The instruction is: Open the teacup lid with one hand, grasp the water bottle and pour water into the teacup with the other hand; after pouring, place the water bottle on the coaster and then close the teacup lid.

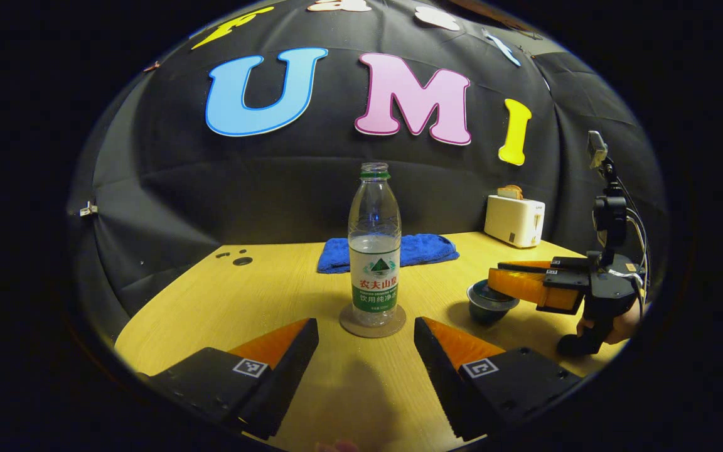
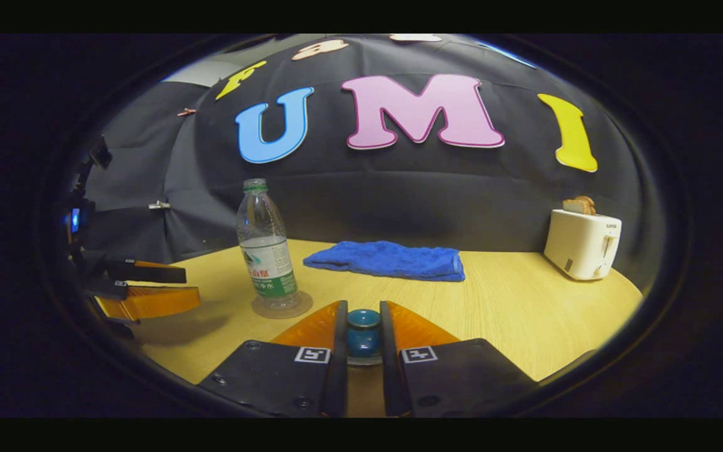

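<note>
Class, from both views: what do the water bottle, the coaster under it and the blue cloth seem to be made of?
Water bottle: clear, glossy plastic; you see through it.
Coaster: matte grey-brown disc, perhaps cork or felt; unclear.
Blue cloth: soft, fuzzy fabric, folded, likely terry or microfibre.

Both views sit low over the table (image 1: 261,282), facing the booth wall; each takes in the water bottle (image 1: 374,245), blue towel (image 2: 386,259) and toaster (image 2: 583,243).
</note>
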Motion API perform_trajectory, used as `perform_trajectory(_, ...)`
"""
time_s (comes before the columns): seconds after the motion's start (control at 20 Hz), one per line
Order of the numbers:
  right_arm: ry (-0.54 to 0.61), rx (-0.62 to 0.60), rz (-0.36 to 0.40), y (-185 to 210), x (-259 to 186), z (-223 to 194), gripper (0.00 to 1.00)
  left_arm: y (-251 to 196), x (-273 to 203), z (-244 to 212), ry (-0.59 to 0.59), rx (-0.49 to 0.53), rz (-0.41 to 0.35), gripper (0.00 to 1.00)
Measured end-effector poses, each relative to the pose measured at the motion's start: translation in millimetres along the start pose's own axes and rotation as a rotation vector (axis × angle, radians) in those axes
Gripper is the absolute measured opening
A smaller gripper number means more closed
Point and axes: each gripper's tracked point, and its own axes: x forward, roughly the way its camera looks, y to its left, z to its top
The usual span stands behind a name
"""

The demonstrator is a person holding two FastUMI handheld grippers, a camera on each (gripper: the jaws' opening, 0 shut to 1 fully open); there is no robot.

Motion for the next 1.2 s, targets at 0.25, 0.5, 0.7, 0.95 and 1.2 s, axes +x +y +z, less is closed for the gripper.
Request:
perform_trajectory(0.25, 0.025, -0.026, -0.002, 2, 3, -5, 0.29, 3, -1, 0, -0.002, -0.006, 0.009, 0.96)
perform_trajectory(0.5, 0.028, -0.030, -0.018, 0, 3, -6, 0.35, 6, -3, 3, -0.005, 0.000, 0.018, 0.96)
perform_trajectory(0.7, -0.006, -0.009, -0.013, 3, -7, 9, 0.65, 6, -11, 13, -0.010, -0.008, 0.030, 0.96)
perform_trajectory(0.95, -0.082, -0.026, -0.043, 2, -47, 76, 0.83, -2, -30, 49, -0.019, -0.033, 0.052, 0.96)
perform_trajectory(1.2, -0.083, -0.025, -0.072, 9, -95, 149, 0.87, -15, -64, 110, -0.053, -0.054, 0.063, 0.96)
